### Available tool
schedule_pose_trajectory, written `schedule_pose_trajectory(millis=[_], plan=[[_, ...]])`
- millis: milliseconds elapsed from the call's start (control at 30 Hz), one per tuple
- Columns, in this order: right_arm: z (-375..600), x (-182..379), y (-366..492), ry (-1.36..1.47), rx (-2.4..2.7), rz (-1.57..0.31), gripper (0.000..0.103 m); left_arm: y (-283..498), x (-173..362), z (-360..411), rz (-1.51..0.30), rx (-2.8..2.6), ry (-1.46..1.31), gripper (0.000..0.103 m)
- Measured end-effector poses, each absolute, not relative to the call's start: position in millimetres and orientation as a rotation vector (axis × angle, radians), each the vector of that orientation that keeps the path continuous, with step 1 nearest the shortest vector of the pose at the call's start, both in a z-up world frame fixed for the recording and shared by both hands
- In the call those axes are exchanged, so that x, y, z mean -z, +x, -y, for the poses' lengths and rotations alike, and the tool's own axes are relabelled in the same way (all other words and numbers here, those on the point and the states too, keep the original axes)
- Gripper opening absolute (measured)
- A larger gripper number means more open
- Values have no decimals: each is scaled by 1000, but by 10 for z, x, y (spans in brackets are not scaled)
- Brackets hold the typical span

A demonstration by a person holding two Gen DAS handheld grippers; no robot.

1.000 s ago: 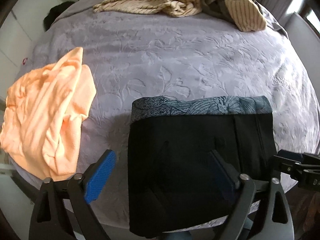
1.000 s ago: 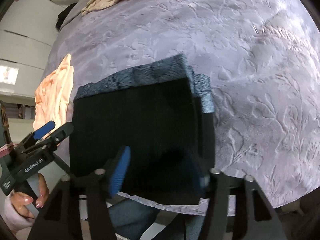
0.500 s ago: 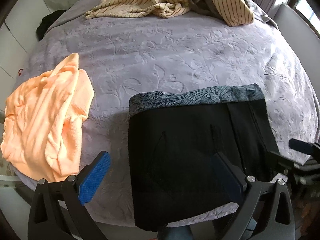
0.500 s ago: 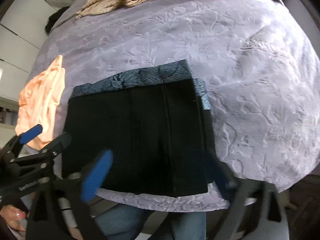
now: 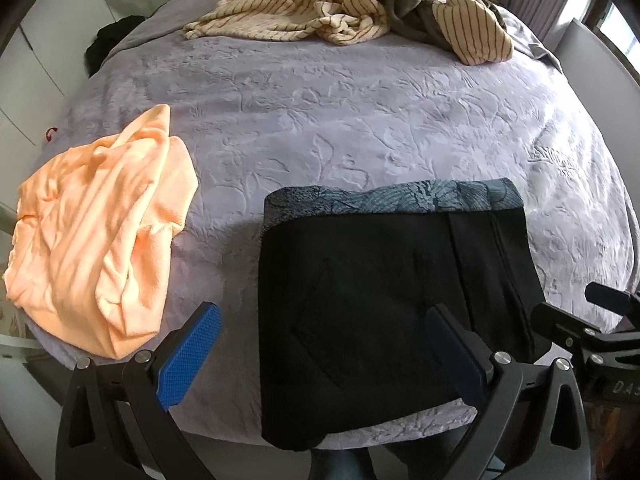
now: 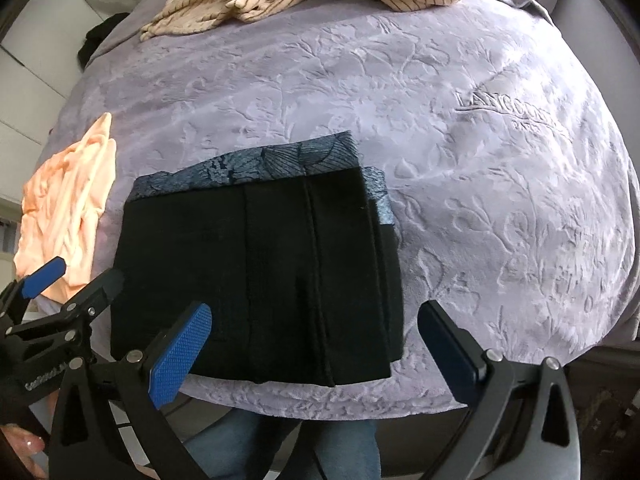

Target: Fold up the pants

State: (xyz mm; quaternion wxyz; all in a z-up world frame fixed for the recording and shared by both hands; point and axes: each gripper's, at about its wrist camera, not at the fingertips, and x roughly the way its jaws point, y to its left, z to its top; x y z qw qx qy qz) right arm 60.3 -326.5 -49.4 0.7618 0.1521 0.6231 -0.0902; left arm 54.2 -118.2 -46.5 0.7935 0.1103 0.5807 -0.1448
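The black pants lie folded into a flat rectangle at the near edge of the bed, with a blue-grey patterned band along the far side; they also show in the right wrist view. My left gripper is open and empty, held above the pants' near part. My right gripper is open and empty, over the pants' near edge. The right gripper shows at the right edge of the left wrist view, and the left gripper shows at the left of the right wrist view.
The lilac embossed bedspread covers the bed. An orange garment lies crumpled left of the pants. A striped beige garment pile lies at the far side. A dark item lies at the far left edge.
Both grippers have drawn back and up from the pants, so more of the bed shows. The right gripper's jaws have spread wider. The pants lie still.
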Motion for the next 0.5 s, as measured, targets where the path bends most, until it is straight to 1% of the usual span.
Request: schedule_pose_trajectory(millis=[200,500], plan=[[3295,489,514,278,183,-1380,103,373,496,1284,-1281,266,269,103],[3318,424,426,222,127,-1390,103,105,424,1401,-1282,207,310,103]])
